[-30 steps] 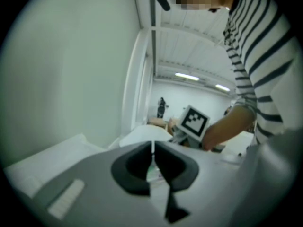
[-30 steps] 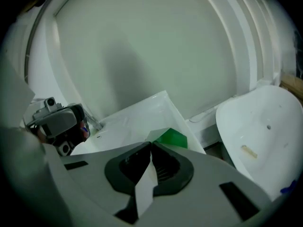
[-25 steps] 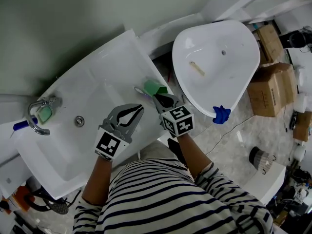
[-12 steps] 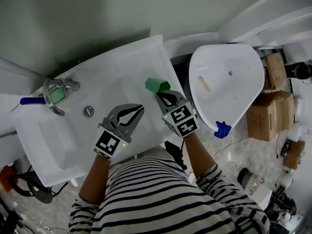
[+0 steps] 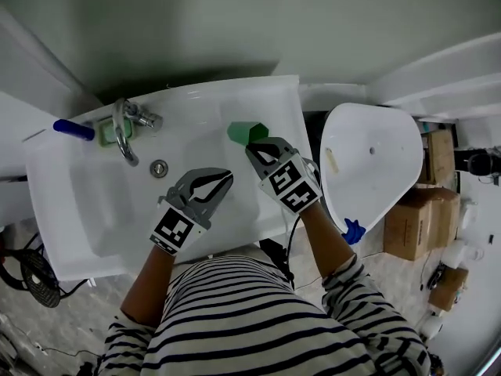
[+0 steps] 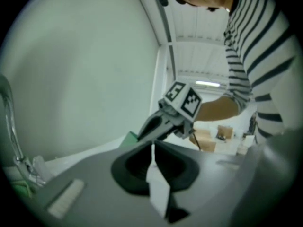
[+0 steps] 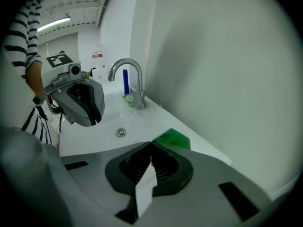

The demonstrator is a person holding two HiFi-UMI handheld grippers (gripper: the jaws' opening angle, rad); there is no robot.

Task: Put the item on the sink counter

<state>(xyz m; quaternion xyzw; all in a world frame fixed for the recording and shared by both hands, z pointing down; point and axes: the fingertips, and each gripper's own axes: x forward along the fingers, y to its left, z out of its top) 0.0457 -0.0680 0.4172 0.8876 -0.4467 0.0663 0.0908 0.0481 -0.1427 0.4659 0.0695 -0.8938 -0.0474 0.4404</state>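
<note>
The green item [image 5: 237, 131] hangs low over the white sink counter [image 5: 274, 100], near its back right part. My right gripper [image 5: 252, 146] is shut on its near edge. In the right gripper view the green item [image 7: 174, 139] pokes out just past the closed jaw tips of that gripper [image 7: 151, 143]. The left gripper view shows the same green item [image 6: 128, 139] at the tip of the right gripper. My left gripper [image 5: 225, 175] hovers over the basin, shut, with nothing in it; its jaws [image 6: 152, 144] meet at the tips.
A chrome faucet [image 5: 124, 131] stands at the counter's back left, with a blue thing [image 5: 73, 129] and a green soap dish [image 5: 106, 127] beside it. The drain [image 5: 160, 168] lies in the basin. A second white basin [image 5: 376, 155] and cardboard boxes [image 5: 415, 218] lie to the right.
Both grippers have moved along the sink. The green item went with the right gripper from the counter's right edge toward its back. The right gripper has rolled.
</note>
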